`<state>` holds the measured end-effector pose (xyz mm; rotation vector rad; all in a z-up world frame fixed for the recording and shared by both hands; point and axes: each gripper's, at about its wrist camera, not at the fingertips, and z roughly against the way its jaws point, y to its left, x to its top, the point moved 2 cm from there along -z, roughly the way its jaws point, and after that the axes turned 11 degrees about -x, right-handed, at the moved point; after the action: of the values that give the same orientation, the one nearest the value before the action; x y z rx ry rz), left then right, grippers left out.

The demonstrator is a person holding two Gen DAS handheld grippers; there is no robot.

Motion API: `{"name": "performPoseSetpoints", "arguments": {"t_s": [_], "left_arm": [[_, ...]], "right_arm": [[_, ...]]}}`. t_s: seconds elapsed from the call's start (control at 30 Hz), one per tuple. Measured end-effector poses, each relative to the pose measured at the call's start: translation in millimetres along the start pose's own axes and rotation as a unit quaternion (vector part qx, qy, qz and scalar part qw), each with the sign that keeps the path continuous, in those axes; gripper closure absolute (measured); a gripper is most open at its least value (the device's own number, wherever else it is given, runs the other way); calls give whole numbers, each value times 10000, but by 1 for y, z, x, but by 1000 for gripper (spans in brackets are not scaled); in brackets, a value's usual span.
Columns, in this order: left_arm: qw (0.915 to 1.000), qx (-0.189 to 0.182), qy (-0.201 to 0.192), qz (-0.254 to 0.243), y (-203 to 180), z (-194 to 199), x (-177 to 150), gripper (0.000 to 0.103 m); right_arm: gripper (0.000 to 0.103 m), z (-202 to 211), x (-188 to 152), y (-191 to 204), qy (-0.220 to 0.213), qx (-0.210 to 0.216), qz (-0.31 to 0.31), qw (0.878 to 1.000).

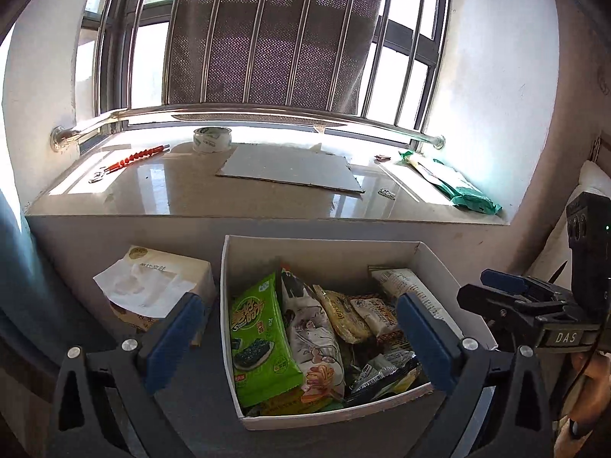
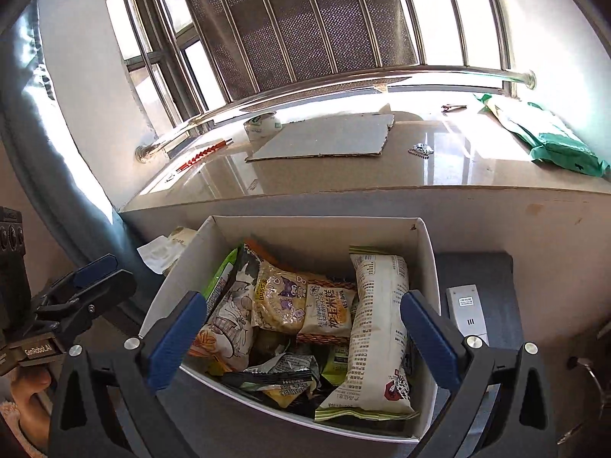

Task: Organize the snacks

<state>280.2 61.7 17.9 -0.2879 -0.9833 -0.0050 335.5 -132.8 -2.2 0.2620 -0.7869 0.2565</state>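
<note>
Both grippers hang over the white box, empty, each with its blue pads spread wide: the left gripper straddles the box's left wall, the right gripper spans most of its width. Neither touches a packet yet.

All the snacks sit loose inside that box, which rests on a dark grey surface below the window ledge. Largest among them is one long white pack lying along the box's right wall; then one green seaweed pack against the left wall, one cartoon-printed bag beside it, one round yellow biscuit pack near the middle, and one small orange-labelled cake next to that. Crumpled small wrappers at the box's front cannot be counted reliably.

Picking well probably means taking a top, free packet first, likely the long white pack, closing across its narrow width rather than its length, and lifting straight up so neighbours stay put.

Left of the box stands one tissue box; right of it lies one white remote.
</note>
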Motion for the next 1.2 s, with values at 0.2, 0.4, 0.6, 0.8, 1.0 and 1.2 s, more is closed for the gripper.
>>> {"name": "performPoseSetpoints", "arguments": {"t_s": [0.2, 0.4, 0.6, 0.8, 1.0, 1.2], "left_arm": [[9956, 404, -710, -469, -26, 48, 1, 0], [9946, 722, -555, -507, -42, 76, -23, 0], [9965, 546, -403, -494, -69, 110, -69, 0], [9964, 576, -495, -370, -96, 147, -111, 0], [9976, 533, -412, -151, -113, 166, -147, 0], [9988, 384, -288, -120, -129, 178, -174, 0]], "right_arm": [[0, 39, -3, 16, -536, -754, 547, 9942], [0, 82, -34, 29, -743, -443, 767, 9933], [0, 126, -83, 29, -866, -150, 650, 9940], [0, 169, -128, 17, -788, 51, 433, 9959], [0, 202, -171, 13, -827, 77, 183, 9964], [0, 215, -204, 24, -753, -90, 357, 9965]]}}
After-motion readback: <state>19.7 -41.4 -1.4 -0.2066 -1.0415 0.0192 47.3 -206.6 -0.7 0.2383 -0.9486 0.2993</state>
